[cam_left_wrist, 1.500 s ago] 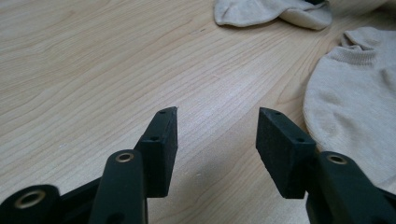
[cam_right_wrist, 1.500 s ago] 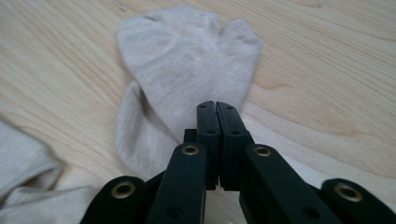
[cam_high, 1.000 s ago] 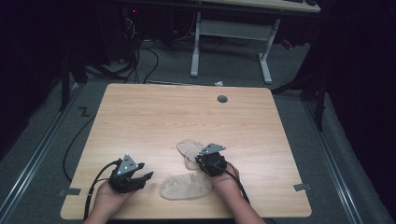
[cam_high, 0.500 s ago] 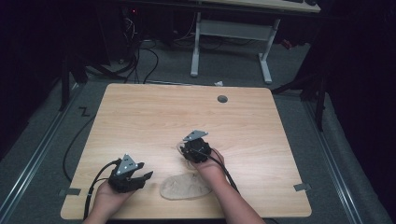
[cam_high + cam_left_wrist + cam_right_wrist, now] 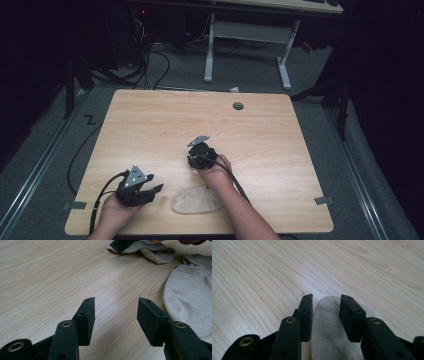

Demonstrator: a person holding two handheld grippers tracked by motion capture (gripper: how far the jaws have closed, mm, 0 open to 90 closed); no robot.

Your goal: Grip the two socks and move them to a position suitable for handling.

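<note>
Between the right gripper's (image 5: 325, 315) wide jaws lies one sock (image 5: 332, 340) on the table (image 5: 262, 277), not pinched (the jaws have just been opening). It looks like a let-go step. Next, move to the other sock (image 5: 196, 200), behind it. Left gripper (image 5: 116, 317) is open, empty.

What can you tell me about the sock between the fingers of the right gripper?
The sock is pale beige knitted cloth, soft and a bit rumpled. It lies flat on the light wooden table, its rounded end pointing away between the right gripper fingers. Those have just been opening and stand apart either side of it, not squeezing it. From the left gripper view it lies past a second, bigger beige sock.
</note>
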